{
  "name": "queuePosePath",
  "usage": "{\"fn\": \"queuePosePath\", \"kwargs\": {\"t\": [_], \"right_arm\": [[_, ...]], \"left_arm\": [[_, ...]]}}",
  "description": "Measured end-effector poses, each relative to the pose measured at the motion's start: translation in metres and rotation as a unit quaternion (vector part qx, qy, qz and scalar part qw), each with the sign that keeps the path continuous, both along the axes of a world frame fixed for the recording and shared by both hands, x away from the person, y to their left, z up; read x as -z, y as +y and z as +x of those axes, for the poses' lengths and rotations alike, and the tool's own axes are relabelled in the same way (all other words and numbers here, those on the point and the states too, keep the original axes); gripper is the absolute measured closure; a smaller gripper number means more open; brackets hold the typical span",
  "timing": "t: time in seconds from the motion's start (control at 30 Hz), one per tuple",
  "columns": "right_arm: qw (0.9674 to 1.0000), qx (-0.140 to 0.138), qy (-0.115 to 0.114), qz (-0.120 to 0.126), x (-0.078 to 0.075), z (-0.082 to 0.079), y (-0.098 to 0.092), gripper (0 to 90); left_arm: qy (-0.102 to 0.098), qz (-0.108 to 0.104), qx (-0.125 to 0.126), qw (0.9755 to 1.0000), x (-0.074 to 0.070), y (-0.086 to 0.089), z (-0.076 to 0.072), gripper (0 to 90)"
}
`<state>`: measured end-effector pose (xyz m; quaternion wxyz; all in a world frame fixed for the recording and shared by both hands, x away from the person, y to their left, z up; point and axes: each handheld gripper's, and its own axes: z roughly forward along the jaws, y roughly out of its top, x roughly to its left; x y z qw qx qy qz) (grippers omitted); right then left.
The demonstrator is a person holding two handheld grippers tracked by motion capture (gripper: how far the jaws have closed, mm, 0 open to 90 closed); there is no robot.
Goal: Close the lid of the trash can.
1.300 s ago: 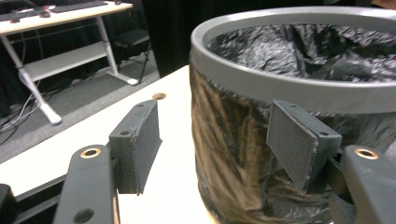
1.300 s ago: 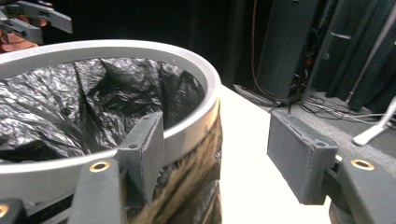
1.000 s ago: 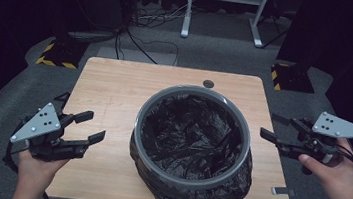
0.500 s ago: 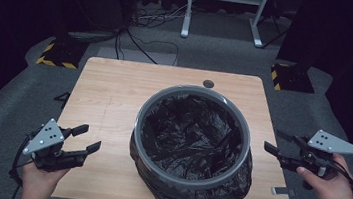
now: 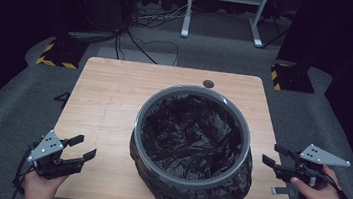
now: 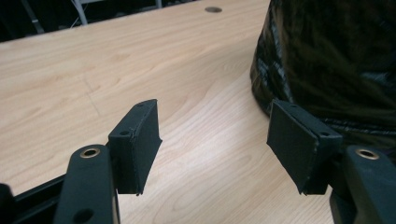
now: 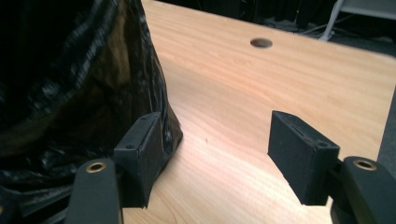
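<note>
Bin with black bag draped over its rim sits mid-table, untouched; left gripper and right gripper flank it low at the near corners, jaws spread and empty — bag work seemingly not yet begun.

A pale rectangular wooden table carried a round grey bin lined with a crinkled black plastic bag, standing toward its five o'clock side, with a small dark cable hole at twelve o'clock.
</note>
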<state>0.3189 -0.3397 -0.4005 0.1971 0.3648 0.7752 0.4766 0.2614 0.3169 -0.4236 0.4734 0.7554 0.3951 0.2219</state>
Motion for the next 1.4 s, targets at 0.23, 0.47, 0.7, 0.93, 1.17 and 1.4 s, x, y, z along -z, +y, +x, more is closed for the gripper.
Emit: {"fn": "queuePosePath", "kwargs": {"t": [0.23,0.47,0.7,0.93,1.17,1.4], "right_arm": [[0.9997,0.013,0.018,0.000,0.023,0.001,-0.005,35.5],[0.9990,0.020,0.041,-0.006,0.044,0.002,-0.007,35.5],[0.9980,0.025,0.056,-0.018,0.061,0.003,-0.008,35.5],[0.9957,0.029,0.085,-0.021,0.079,0.005,-0.007,35.5],[0.9934,0.037,0.097,-0.048,0.092,0.006,-0.003,35.5],[0.9919,0.048,0.090,-0.076,0.103,0.006,0.001,32.0]], "left_arm": [[0.020,0.006,-0.007,0.9998,0.017,0.003,0.004,34.4],[0.035,0.014,-0.020,0.9991,0.029,0.008,0.007,34.5],[0.061,0.042,-0.032,0.9967,0.043,0.009,0.012,34.7],[0.106,0.066,-0.036,0.9916,0.054,0.007,0.019,34.8],[0.139,0.098,-0.045,0.9845,0.067,0.004,0.025,34.8],[0.141,0.109,-0.057,0.9824,0.075,0.007,0.027,32.2]]}}
